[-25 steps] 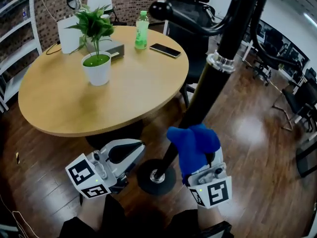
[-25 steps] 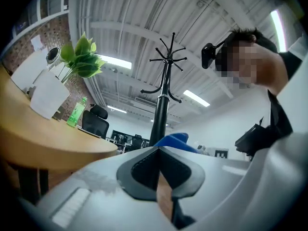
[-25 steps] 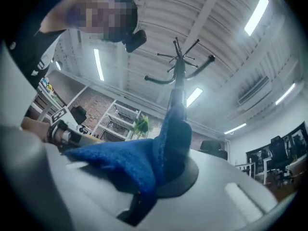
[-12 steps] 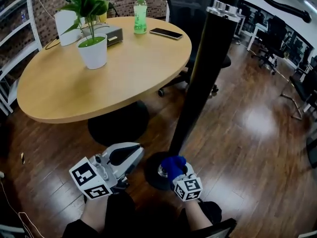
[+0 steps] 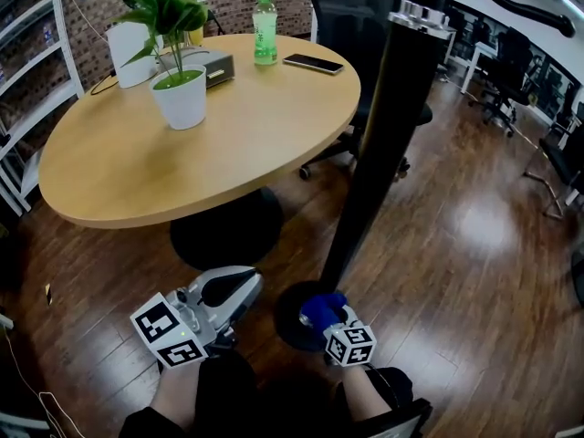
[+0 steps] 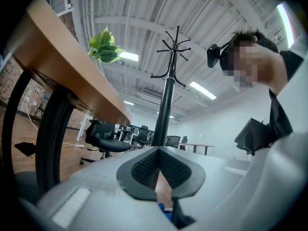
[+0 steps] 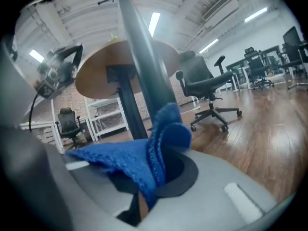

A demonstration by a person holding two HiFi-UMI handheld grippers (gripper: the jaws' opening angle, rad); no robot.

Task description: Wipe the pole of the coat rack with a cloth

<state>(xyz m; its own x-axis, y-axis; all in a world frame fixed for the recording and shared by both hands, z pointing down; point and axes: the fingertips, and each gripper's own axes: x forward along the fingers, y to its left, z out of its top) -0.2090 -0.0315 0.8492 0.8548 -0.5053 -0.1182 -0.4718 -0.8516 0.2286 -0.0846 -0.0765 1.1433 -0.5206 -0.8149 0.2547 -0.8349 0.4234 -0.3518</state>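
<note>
The coat rack's black pole (image 5: 374,153) slants from the top right down to its round base (image 5: 290,322) on the floor. My right gripper (image 5: 334,325) is low at the pole's foot, shut on a blue cloth (image 5: 320,309) that rests against the bottom of the pole. In the right gripper view the cloth (image 7: 149,153) is bunched between the jaws of the right gripper (image 7: 153,179), with the pole (image 7: 144,71) rising just behind it. My left gripper (image 5: 239,286) hovers left of the base, shut and empty. In the left gripper view the left gripper (image 6: 158,173) points at the coat rack (image 6: 166,100).
A round wooden table (image 5: 119,167) on a black pedestal stands to the left, with a potted plant (image 5: 177,89), a green bottle (image 5: 265,30) and a phone (image 5: 313,63) on it. A black office chair (image 5: 351,16) stands behind the pole. Wooden floor (image 5: 474,272) spreads to the right.
My right gripper has slid the blue cloth down the pole from mid-height to the foot by the base. The left gripper has stayed where it was.
</note>
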